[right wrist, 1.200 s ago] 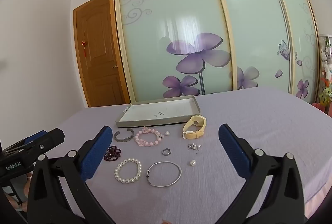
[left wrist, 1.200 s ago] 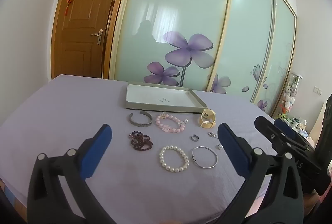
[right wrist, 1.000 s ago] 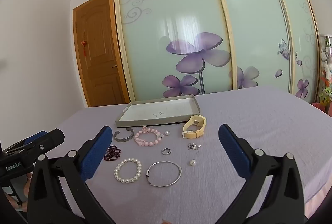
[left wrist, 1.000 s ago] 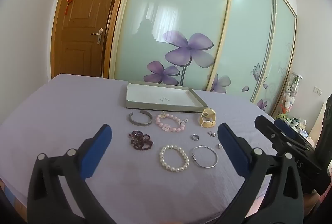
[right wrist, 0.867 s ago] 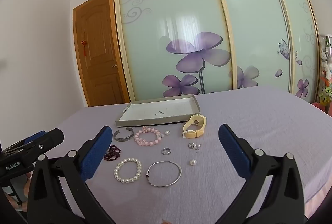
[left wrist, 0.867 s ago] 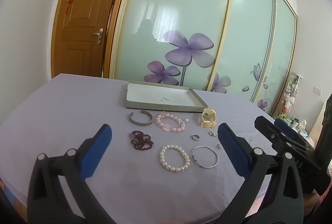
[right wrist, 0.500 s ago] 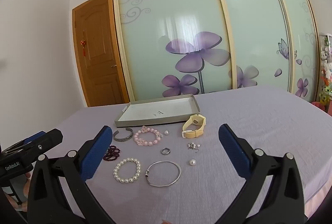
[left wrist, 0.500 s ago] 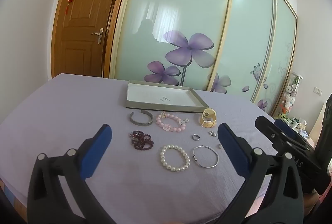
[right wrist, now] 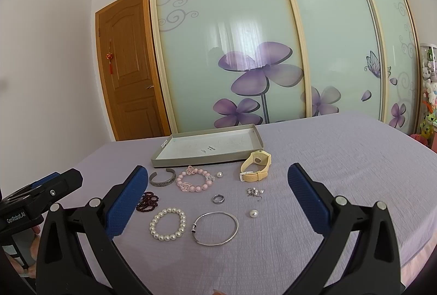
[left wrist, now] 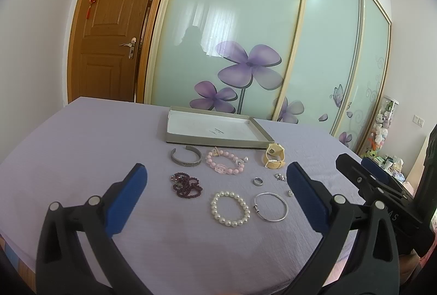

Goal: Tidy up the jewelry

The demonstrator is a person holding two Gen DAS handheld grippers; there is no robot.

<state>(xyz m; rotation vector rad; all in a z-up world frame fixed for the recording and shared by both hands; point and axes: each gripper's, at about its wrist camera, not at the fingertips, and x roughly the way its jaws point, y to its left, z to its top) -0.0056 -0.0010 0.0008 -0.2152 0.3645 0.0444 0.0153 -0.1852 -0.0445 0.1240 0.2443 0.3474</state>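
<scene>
Both claws, the left claw (left wrist: 215, 192) and the right claw (right wrist: 214, 192), hung wide open and empty above the near edge of a bed (left wrist: 82, 147) covered in lilac cloth. Bracelets, including a pearl bracelet (left wrist: 230, 209), a silver bangle (right wrist: 215, 228), a ring (right wrist: 218, 199) and a cream watch (right wrist: 255, 166), lay spread mid-bed, just in front of an open grey tray (left wrist: 174, 138) toward the far edge.

You are working in a home bedroom: a lilac bedspread (left wrist: 82, 147) is stretching under you, a flower-printed sliding wardrobe (right wrist: 245, 49) is filling the wall, a wooden door (left wrist: 109, 44) is standing beside it, and plush toys (left wrist: 382, 128) are sitting on a shelf.
</scene>
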